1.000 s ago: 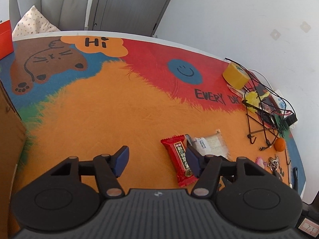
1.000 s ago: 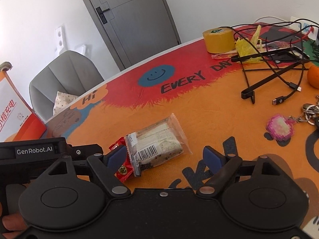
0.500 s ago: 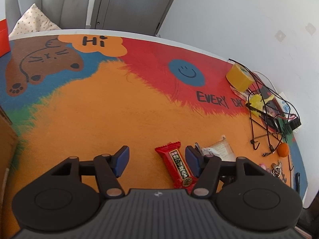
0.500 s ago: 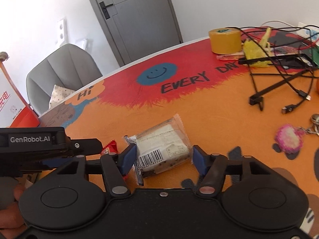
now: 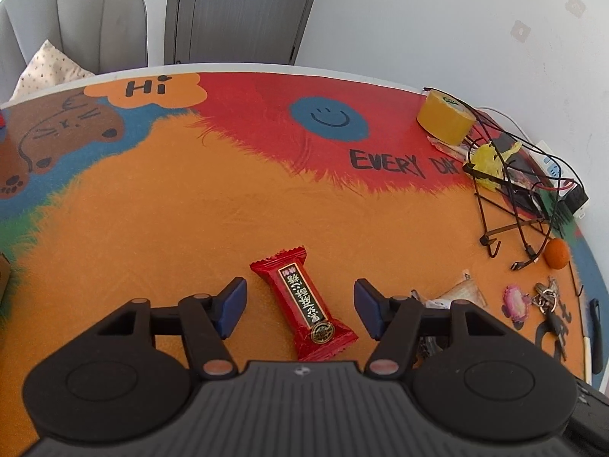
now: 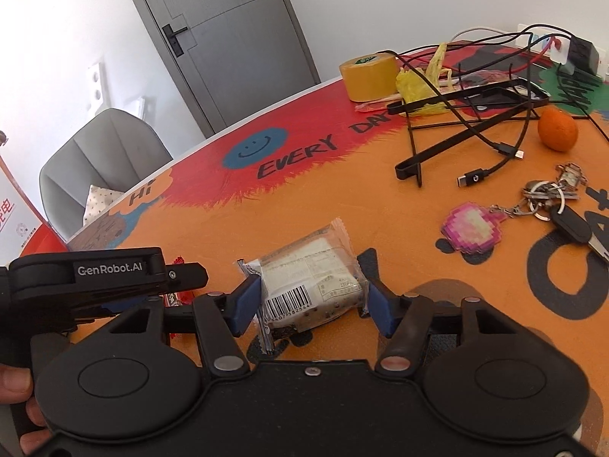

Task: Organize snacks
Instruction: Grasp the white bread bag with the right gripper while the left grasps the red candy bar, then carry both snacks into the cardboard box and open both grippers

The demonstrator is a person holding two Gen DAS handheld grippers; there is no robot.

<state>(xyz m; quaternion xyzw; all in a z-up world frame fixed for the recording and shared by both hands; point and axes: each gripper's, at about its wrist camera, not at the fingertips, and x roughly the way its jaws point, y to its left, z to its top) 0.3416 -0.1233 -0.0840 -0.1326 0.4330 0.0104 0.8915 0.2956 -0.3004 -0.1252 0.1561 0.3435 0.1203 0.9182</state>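
Right gripper [image 6: 310,301]: your jaws have just narrowed onto the clear cake packet [image 6: 308,278], clenched, on the table mat [image 5: 190,209] | left gripper [image 5: 298,310]: released, now straddling red bar [image 5: 302,301] | both snacks ready to lift.

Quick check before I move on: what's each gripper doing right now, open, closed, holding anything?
Left gripper: open, fingers either side of the red snack bar, not touching it.
Right gripper: closed on the clear-wrapped snack pack.

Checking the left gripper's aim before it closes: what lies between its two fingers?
In the left wrist view, the red snack bar lies on the orange mat between the left gripper's open fingers, touching neither pad.
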